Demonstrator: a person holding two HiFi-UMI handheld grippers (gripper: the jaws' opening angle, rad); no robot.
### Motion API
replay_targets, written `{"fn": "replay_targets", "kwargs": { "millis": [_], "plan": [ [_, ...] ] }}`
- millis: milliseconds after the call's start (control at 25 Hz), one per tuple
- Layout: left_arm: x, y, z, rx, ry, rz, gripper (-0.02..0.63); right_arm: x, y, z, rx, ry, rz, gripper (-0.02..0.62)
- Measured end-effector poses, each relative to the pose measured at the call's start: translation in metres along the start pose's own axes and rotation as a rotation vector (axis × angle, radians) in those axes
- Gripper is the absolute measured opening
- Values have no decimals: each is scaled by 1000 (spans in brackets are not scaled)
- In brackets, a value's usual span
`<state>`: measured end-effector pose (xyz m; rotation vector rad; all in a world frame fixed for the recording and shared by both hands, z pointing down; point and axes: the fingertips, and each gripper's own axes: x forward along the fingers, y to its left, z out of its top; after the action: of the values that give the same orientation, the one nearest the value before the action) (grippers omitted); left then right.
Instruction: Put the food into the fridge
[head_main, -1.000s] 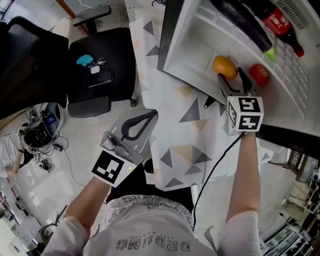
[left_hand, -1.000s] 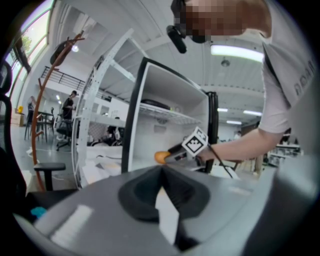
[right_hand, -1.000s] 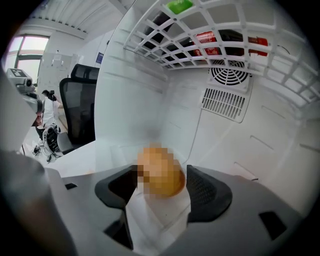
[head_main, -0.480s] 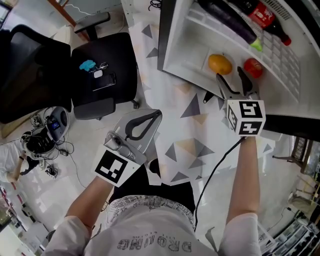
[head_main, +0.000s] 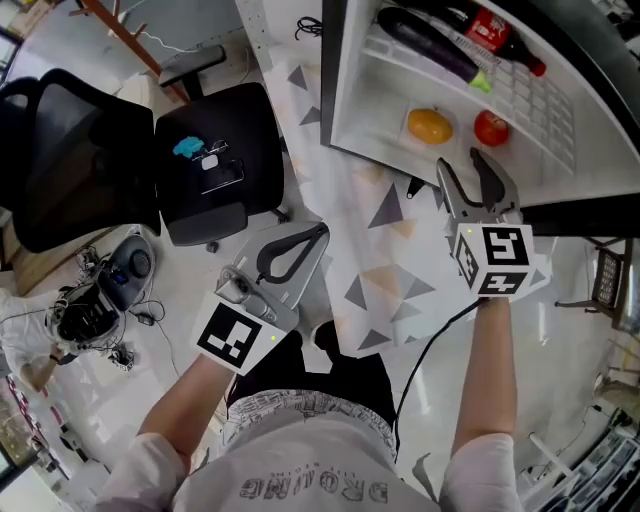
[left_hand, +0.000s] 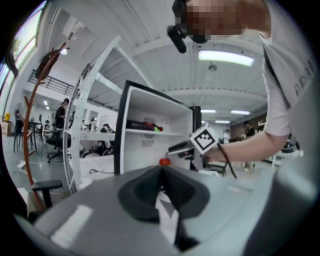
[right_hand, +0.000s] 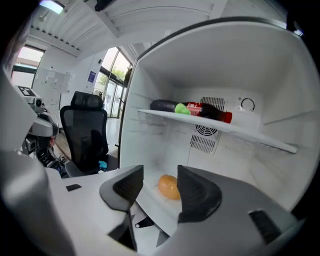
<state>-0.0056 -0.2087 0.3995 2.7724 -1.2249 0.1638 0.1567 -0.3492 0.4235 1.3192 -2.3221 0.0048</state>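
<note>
The white fridge (head_main: 345, 90) stands open at the upper right of the head view. On its floor lie an orange (head_main: 430, 125) and a tomato (head_main: 491, 128). On the shelf above are an eggplant (head_main: 430, 45) and a cola bottle (head_main: 495, 35). My right gripper (head_main: 463, 165) hovers just outside the fridge's front edge; its jaws are closing with nothing between them. In the right gripper view the orange (right_hand: 169, 186) shows beyond the gap in the right gripper (right_hand: 161, 183). My left gripper (head_main: 318, 232) is shut and empty over the floor; the left gripper (left_hand: 161, 172) faces the fridge and the tomato (left_hand: 164, 161).
A black office chair (head_main: 215, 160) with a phone and a blue item on its seat stands at the left. A triangle-patterned cloth (head_main: 390, 260) covers the floor before the fridge. A cable (head_main: 430, 340) trails from the right gripper. Equipment (head_main: 100, 290) lies at far left.
My right gripper has drawn back out of the fridge, away from the orange and tomato, and its jaws stand a little narrower. The left gripper has stayed about where it was.
</note>
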Motion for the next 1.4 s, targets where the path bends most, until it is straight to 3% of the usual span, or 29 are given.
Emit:
{"fn": "replay_targets", "kwargs": {
  "millis": [640, 1400],
  "plan": [
    [-43, -23, 70, 73, -33, -63, 8, -100, 60, 55, 119, -111, -6, 94],
    [-81, -50, 98, 132, -27, -148, 8, -179, 104, 80, 312, -207, -51, 12]
  ]
}}
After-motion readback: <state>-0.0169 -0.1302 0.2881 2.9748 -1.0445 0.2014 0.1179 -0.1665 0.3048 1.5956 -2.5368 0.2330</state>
